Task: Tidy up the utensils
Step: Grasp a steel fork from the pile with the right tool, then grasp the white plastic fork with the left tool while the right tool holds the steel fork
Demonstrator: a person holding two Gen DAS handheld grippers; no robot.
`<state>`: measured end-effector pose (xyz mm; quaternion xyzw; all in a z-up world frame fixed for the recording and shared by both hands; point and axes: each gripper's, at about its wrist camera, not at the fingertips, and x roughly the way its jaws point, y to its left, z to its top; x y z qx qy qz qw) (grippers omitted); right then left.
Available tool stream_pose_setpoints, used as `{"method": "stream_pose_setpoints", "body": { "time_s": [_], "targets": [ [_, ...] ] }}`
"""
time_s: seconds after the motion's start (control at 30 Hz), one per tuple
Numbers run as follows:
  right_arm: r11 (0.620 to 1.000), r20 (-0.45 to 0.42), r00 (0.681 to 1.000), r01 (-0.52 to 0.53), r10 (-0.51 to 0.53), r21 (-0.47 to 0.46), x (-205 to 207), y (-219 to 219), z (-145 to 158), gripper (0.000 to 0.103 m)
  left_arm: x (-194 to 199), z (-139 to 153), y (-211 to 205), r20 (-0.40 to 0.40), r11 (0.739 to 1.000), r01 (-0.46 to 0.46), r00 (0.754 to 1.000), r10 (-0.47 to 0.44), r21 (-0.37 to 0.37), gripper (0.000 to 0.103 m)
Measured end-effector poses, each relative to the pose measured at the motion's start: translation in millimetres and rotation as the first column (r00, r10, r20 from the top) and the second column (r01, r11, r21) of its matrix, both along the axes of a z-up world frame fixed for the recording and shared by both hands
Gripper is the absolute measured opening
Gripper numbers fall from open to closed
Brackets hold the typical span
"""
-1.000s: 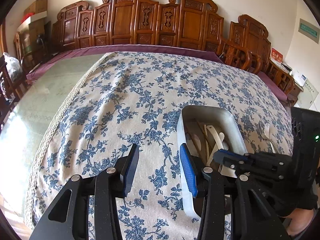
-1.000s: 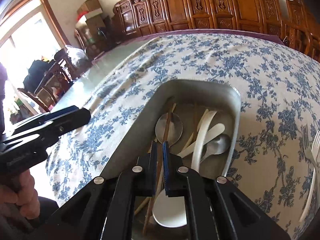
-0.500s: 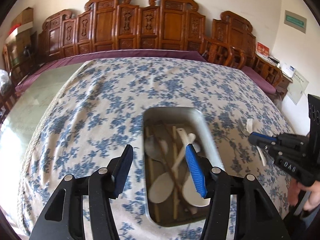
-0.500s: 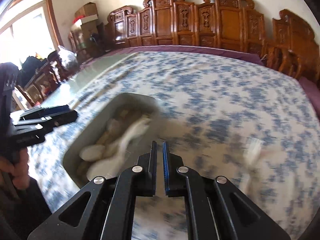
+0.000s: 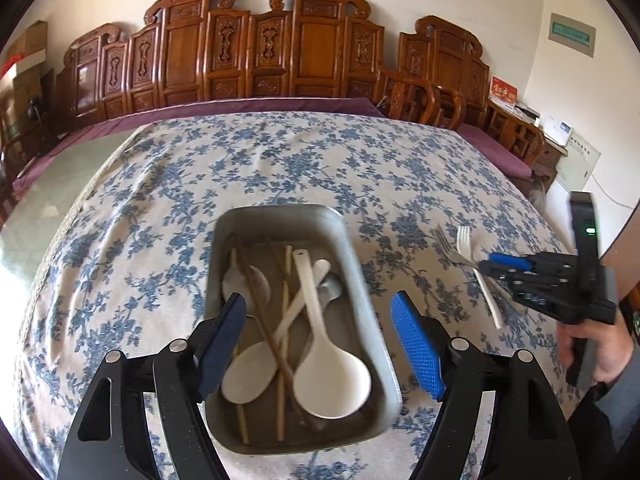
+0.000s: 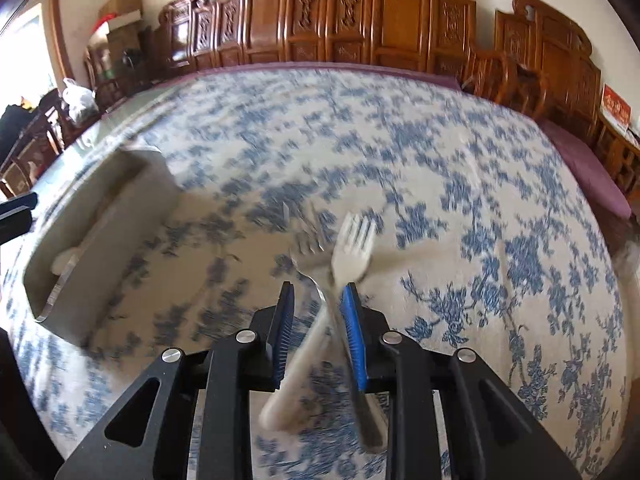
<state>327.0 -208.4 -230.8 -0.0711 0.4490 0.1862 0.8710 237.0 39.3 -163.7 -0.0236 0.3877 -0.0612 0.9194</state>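
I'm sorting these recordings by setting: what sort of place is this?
Most likely a home dining or sitting room: a table under a blue floral tablecloth, carved wooden chairs lined along the wall, and a metal tray of spoons and chopsticks.

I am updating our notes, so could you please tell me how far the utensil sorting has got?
Done: spoons and chopsticks lie in the metal tray. In hand: the right gripper, just opening, straddles two forks on the tablecloth, not gripping. Left: moving both forks.
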Motion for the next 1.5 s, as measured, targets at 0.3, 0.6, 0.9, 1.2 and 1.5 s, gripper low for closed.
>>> {"method": "stream_pose_setpoints", "body": {
  "time_s": [0.3, 0.6, 0.9, 1.2, 1.5],
  "targets": [
    [1.000, -0.037, 0.999, -0.005, 0.005, -0.002, 4, 0, -12, 0.019, -6, -2, -25, 0.005, 0.998, 0.060, 0.998, -0.060, 0.021, 0.072],
    [1.000, -0.048, 0.999, 0.003, -0.001, 0.023, -5, -2, -7, 0.010, -12, -8, -44, -0.004, 0.993, 0.100, 0.995, -0.099, 0.058, 0.072],
    [0.996, -0.042, 0.998, -0.033, 0.037, 0.080, -16, -3, 4, 0.008, -18, -11, -63, -0.005, 0.989, 0.125, 0.992, -0.125, 0.084, 0.072],
    [0.997, 0.008, 1.000, 0.009, -0.009, 0.072, -20, -29, 17, 0.008, -16, -9, -80, -0.023, 0.984, 0.142, 0.990, -0.140, 0.104, 0.072],
    [0.994, 0.017, 0.994, 0.110, -0.110, 0.006, -6, -74, 8, 0.008, 4, -17, -112, -0.048, 0.979, 0.171, 0.985, -0.167, 0.107, 0.072]
  ]
}}
